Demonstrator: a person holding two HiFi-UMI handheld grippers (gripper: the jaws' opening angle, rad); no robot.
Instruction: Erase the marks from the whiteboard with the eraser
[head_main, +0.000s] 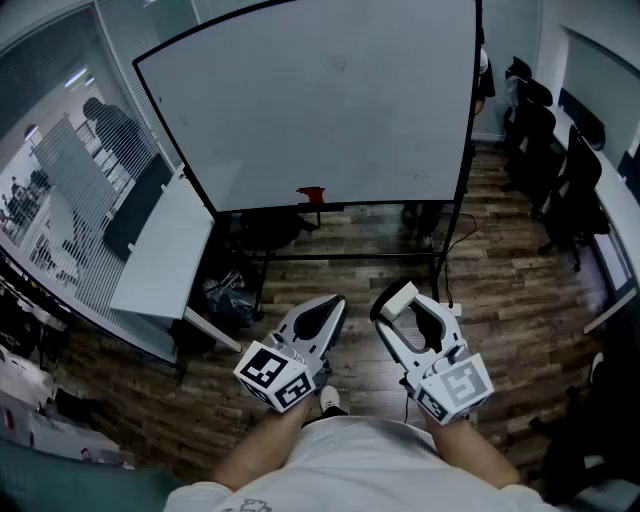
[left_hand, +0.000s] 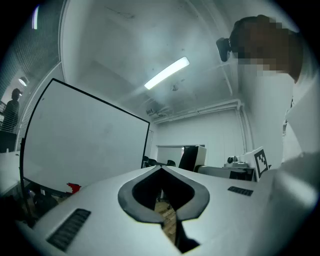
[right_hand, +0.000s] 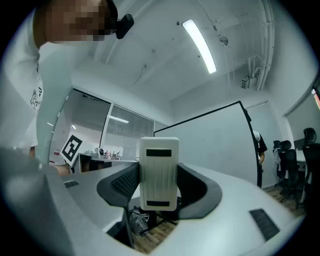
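Observation:
The whiteboard (head_main: 310, 100) stands on a black wheeled frame ahead of me, and its surface looks blank. A small red object (head_main: 311, 194) sits on its bottom ledge. My right gripper (head_main: 400, 305) is shut on the white eraser (right_hand: 159, 172), held low in front of my body, well short of the board. The eraser stands upright between the jaws in the right gripper view. My left gripper (head_main: 334, 308) is shut with nothing in it, beside the right one. The whiteboard (left_hand: 80, 140) also shows in the left gripper view, at the left.
A white table (head_main: 165, 255) stands left of the board along a glass wall. Black office chairs (head_main: 560, 170) line the right side. Cables and dark bags (head_main: 232, 298) lie on the wooden floor under the board's frame. A person (right_hand: 260, 145) stands past the board's right edge.

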